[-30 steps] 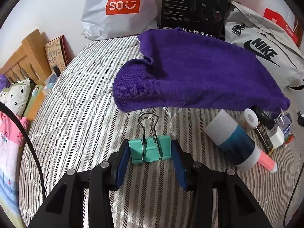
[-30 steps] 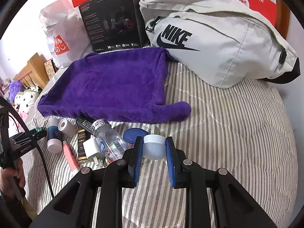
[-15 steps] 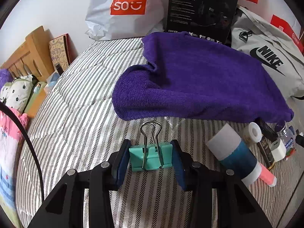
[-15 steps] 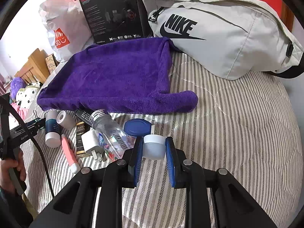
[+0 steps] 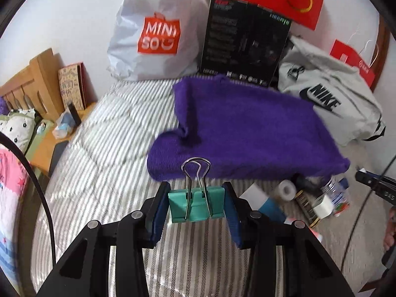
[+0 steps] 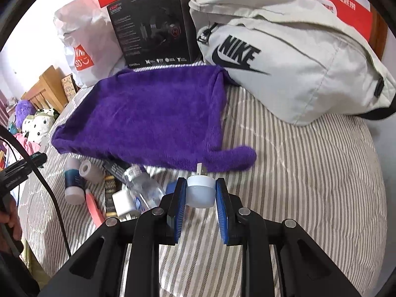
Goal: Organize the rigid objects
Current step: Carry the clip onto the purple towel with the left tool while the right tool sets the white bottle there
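My left gripper is shut on a teal binder clip, whose wire handles stand up in front of the purple towel. My right gripper is shut on a small white round piece with a short prong on top, held above the striped bed near the towel's front edge. A pile lies left of it: a white and navy bottle, a tape roll, a pink tube, a white charger and a clear bottle.
A grey Nike bag, a black headset box and a white Miniso bag line the back wall. A wooden headboard and soft toys sit at the left. A hand holds the left gripper's handle.
Both grippers rose and tilted up toward the towel and wall, each keeping its object. In the left view the pile slid right; in the right view the blue lid slipped behind a finger.
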`<act>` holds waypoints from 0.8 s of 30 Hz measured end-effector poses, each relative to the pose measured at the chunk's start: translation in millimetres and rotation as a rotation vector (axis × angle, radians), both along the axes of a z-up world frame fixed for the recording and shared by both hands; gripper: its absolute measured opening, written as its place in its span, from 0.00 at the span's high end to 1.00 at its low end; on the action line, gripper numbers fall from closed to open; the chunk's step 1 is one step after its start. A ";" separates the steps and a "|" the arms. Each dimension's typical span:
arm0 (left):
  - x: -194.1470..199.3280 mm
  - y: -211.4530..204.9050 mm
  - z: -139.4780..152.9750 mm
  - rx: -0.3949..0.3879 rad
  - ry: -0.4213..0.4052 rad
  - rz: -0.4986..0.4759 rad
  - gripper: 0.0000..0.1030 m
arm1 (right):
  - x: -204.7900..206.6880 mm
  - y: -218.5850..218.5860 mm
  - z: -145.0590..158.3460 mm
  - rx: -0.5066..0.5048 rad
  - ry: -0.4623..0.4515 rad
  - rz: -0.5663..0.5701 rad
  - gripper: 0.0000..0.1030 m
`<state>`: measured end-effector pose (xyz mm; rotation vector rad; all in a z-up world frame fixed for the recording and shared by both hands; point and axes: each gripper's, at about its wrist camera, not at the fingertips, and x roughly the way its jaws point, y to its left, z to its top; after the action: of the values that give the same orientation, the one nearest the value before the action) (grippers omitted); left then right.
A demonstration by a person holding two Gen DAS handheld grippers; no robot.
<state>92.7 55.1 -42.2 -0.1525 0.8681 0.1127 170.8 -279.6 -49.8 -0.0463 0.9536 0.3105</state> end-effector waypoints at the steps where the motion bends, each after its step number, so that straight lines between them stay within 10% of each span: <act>1: 2.2 -0.2 4.6 0.000 -0.007 -0.005 0.61 | 3.6 1.9 3.3 -0.001 -0.005 0.004 0.77; 24: 158.4 -1.8 -21.1 -0.121 0.007 -0.086 0.61 | 147.7 70.0 -5.8 -0.013 0.001 0.078 0.77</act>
<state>251.1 53.3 -63.3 -0.2272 0.8877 -0.0198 318.5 -209.6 -55.6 -0.0952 0.9567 0.3765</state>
